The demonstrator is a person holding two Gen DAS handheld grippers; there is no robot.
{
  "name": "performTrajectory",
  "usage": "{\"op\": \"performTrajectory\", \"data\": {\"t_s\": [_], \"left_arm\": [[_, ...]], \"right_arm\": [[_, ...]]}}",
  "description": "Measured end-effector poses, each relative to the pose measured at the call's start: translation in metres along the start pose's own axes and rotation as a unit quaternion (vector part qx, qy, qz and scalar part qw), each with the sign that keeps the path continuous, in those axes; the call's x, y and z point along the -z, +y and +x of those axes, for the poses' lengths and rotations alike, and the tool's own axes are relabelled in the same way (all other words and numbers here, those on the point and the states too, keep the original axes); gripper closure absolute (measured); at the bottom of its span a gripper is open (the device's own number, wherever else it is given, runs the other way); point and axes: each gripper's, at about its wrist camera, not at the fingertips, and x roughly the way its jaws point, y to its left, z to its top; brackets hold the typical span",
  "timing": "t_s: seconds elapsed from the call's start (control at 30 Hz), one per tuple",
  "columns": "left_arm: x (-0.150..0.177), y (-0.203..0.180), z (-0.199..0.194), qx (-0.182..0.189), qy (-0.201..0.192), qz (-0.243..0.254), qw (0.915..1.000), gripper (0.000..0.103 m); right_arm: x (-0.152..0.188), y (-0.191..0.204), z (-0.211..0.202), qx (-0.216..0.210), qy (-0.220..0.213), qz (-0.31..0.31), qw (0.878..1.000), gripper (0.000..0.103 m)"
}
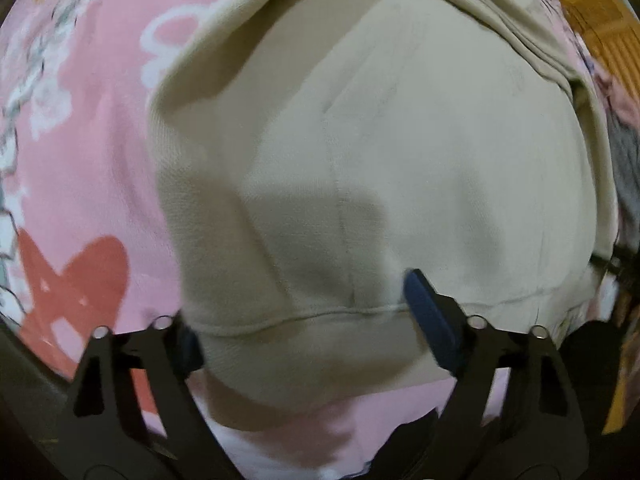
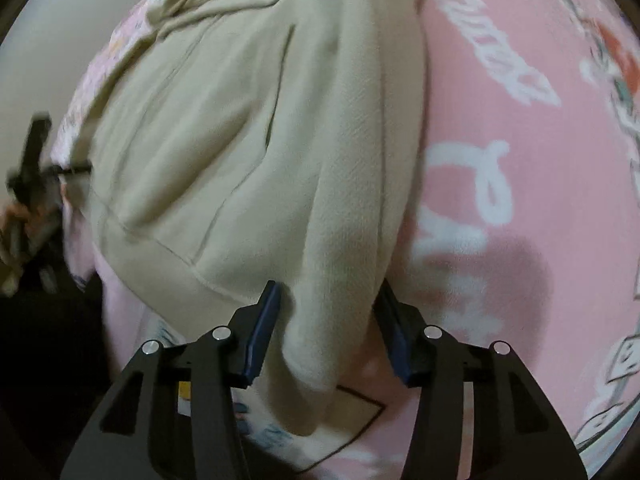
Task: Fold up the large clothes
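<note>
A beige sweatshirt point(image 1: 380, 152) lies on a pink patterned bedsheet point(image 1: 88, 160). My left gripper point(image 1: 304, 320) is open, its two fingers set wide on either side of the garment's ribbed hem. In the right wrist view the same sweatshirt point(image 2: 208, 152) shows with a sleeve or folded edge point(image 2: 360, 200) running down toward me. My right gripper point(image 2: 328, 332) is open, and that beige edge lies between its fingers. The other gripper point(image 2: 32, 168) shows blurred at the far left of that view.
The pink sheet point(image 2: 520, 160) with white lettering and red shapes covers the bed. A grey cloth point(image 1: 624, 168) and yellow and wooden surfaces point(image 1: 600, 20) lie beyond the bed at the right. A pale wall point(image 2: 48, 60) stands at the left.
</note>
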Motion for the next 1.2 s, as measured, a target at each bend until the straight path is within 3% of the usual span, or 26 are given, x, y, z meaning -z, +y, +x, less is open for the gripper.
{"op": "performTrajectory", "data": {"t_s": [0.07, 0.17, 0.23, 0.3, 0.4, 0.47, 0.53, 0.6, 0.7, 0.97, 1.03, 1.2], "left_arm": [[0.004, -0.009, -0.005, -0.018, -0.01, 0.023, 0.9995, 0.028], [0.012, -0.013, -0.008, -0.035, -0.025, 0.037, 0.9984, 0.032], [0.015, -0.013, -0.005, -0.045, -0.029, 0.037, 0.9978, 0.037], [0.017, -0.018, -0.005, -0.049, -0.032, 0.039, 0.9975, 0.039], [0.019, -0.023, -0.008, -0.058, -0.035, 0.044, 0.9968, 0.053], [0.02, -0.023, -0.011, -0.058, -0.036, 0.039, 0.9969, 0.057], [0.023, -0.021, -0.016, -0.057, -0.038, 0.036, 0.997, 0.064], [0.024, -0.02, -0.02, -0.081, -0.045, 0.037, 0.995, 0.079], [0.025, -0.005, -0.031, -0.065, -0.045, 0.022, 0.9966, 0.086], [0.033, -0.002, -0.052, -0.072, -0.054, 0.033, 0.9954, 0.086], [0.033, -0.005, -0.056, -0.075, -0.057, 0.038, 0.9948, 0.092], [0.028, -0.024, -0.072, -0.039, -0.079, 0.056, 0.9945, 0.094]], "right_arm": [[-0.001, -0.001, -0.006, -0.029, 0.004, 0.003, 1.0, 0.052], [0.001, 0.001, 0.0, -0.038, 0.027, -0.007, 0.999, 0.047], [-0.001, 0.007, 0.014, -0.019, 0.044, -0.015, 0.999, 0.038], [-0.005, 0.02, 0.026, 0.014, 0.042, -0.03, 0.999, 0.037], [-0.006, 0.038, 0.023, 0.064, 0.033, -0.067, 0.995, 0.056], [-0.004, 0.043, 0.012, 0.084, 0.022, -0.066, 0.994, 0.078], [-0.003, 0.045, 0.0, 0.093, 0.013, -0.058, 0.994, 0.086], [-0.004, 0.044, -0.008, 0.084, 0.009, -0.041, 0.996, 0.089], [-0.003, 0.046, -0.021, 0.08, -0.001, -0.032, 0.996, 0.09], [-0.004, 0.052, -0.052, 0.011, -0.024, -0.003, 1.0, 0.094], [-0.009, 0.057, -0.054, 0.006, -0.036, 0.0, 0.999, 0.094], [-0.016, 0.063, -0.07, -0.041, -0.081, 0.033, 0.995, 0.094]]}}
